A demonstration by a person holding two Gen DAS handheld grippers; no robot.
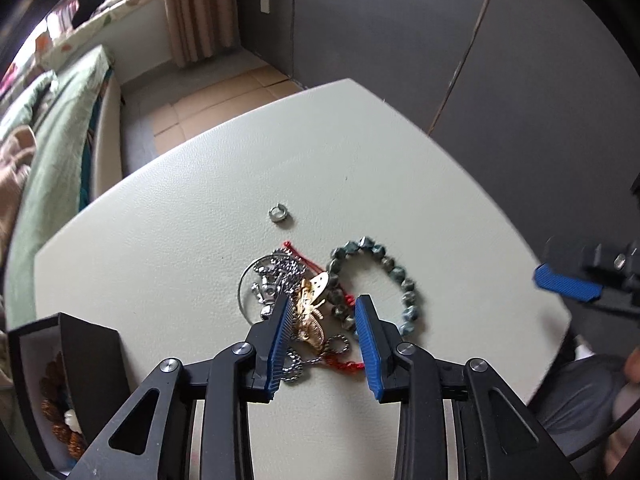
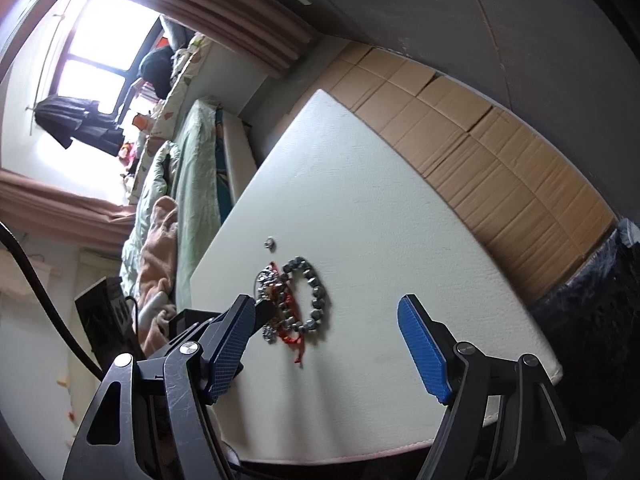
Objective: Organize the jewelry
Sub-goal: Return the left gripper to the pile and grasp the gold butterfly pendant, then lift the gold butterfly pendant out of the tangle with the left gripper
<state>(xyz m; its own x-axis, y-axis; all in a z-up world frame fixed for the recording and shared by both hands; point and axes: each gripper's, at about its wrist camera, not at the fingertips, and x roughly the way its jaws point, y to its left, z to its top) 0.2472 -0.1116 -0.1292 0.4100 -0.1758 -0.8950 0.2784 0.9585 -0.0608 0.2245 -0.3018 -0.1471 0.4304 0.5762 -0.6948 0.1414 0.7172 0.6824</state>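
Observation:
A tangle of jewellery lies on the white table (image 1: 320, 152): a gold butterfly piece (image 1: 310, 308), a silver chain (image 1: 280, 268), a red cord (image 1: 344, 364) and a green bead bracelet (image 1: 394, 276). A small silver ring (image 1: 276, 214) sits apart, just beyond the pile. My left gripper (image 1: 323, 300) points down over the pile, partly open, its blue pads either side of the butterfly piece without pressing on it. My right gripper (image 2: 326, 302) hangs open and empty over the table's near side, with the bracelet (image 2: 316, 292) ahead of it.
An open black jewellery box (image 1: 80, 360) holding brown beads (image 1: 56, 400) stands at the table's left edge. A bed with a green quilt (image 1: 60, 140) runs beside the table. A person's grey-clad leg (image 1: 580, 392) is at the right edge.

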